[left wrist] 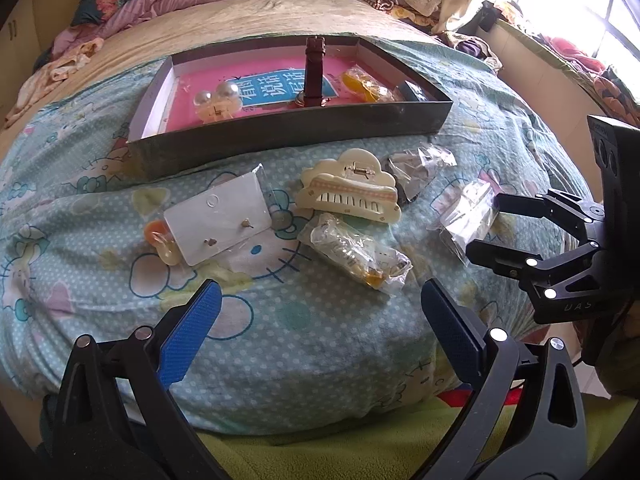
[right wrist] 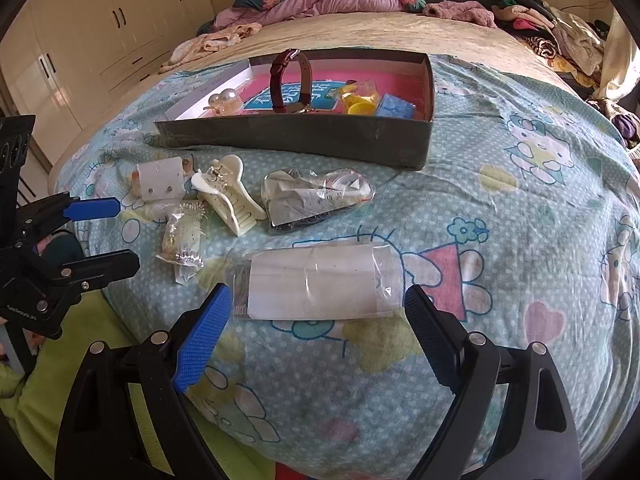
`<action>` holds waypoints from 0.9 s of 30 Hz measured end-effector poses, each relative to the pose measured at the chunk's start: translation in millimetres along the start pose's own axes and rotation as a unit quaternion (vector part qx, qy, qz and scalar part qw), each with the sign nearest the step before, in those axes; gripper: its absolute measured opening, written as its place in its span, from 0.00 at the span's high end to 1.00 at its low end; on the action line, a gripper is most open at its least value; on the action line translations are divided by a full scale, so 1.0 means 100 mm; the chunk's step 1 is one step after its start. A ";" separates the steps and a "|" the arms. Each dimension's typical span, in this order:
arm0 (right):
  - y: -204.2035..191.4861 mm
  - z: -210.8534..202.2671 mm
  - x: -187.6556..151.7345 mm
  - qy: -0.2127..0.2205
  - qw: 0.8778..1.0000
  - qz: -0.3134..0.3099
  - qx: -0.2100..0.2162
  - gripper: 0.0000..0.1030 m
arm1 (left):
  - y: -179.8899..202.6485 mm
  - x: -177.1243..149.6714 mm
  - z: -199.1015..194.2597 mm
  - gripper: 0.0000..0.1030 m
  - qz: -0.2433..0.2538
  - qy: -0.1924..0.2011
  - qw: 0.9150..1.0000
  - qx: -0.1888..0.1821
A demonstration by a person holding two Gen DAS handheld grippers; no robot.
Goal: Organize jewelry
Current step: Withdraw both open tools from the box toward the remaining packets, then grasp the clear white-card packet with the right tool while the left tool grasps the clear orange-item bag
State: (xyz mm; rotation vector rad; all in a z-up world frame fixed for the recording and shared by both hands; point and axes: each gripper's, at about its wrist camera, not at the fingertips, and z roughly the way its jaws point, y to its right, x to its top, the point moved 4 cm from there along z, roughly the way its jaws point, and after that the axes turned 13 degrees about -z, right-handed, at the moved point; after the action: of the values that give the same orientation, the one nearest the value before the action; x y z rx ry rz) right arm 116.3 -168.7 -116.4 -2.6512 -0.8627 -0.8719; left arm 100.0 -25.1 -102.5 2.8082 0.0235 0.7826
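Pink box liner (left wrist: pixel 256 80) with Chinese lettering

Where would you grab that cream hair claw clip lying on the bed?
Probably across the cream hair claw clip's narrow sides, coming down from above. It lies flat on the soft bedspread with its teeth showing, so a sideways approach would likely push it into the plastic packets beside it.

Both wrist views sit low and close over the bed (left wrist: pixel 280 340), facing its far end. Left view looks from the left. Shared: cardboard tray (left wrist: pixel 288 132) (right wrist: pixel 296 136), cream hair clip (left wrist: pixel 348 192) (right wrist: pixel 232 200).
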 end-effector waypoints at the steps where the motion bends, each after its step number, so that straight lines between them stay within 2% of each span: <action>1: -0.01 0.03 -0.01 -0.002 1.000 -0.001 0.000 0.15 | 0.01 -0.01 0.02 0.09 0.001 -0.003 1.000 -0.003; 4: -0.03 0.10 -0.01 -0.008 1.000 -0.005 -0.002 0.15 | 0.02 -0.02 0.07 0.09 0.002 -0.010 1.000 -0.006; 5: -0.03 0.11 -0.01 -0.007 1.000 -0.007 -0.003 0.13 | 0.02 -0.03 0.10 0.09 0.002 -0.012 1.000 -0.007; 6: -0.04 0.13 0.00 -0.005 1.000 -0.009 -0.003 0.07 | 0.02 -0.03 0.12 0.09 0.001 -0.015 1.000 -0.008; 10: -0.04 0.20 0.01 -0.003 1.000 -0.017 -0.010 0.05 | 0.05 -0.03 0.19 0.09 0.005 -0.025 1.000 -0.008; 14: -0.01 0.25 0.03 0.005 0.999 -0.027 -0.019 0.06 | 0.07 0.01 0.26 0.09 0.003 -0.029 1.000 -0.010; 16: 0.02 0.26 0.04 0.008 0.999 -0.032 -0.030 0.14 | 0.08 0.03 0.30 0.09 0.003 -0.034 0.999 -0.012; 27: 0.41 0.13 0.04 0.025 0.999 0.013 -0.039 0.15 | 0.26 0.11 0.45 0.10 0.017 -0.029 0.999 -0.012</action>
State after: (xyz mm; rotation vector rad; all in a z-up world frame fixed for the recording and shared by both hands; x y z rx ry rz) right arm 149.4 -194.9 -124.9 -2.6875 -0.7973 -0.9815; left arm 131.6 -59.5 -128.7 2.8129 -0.0421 0.7037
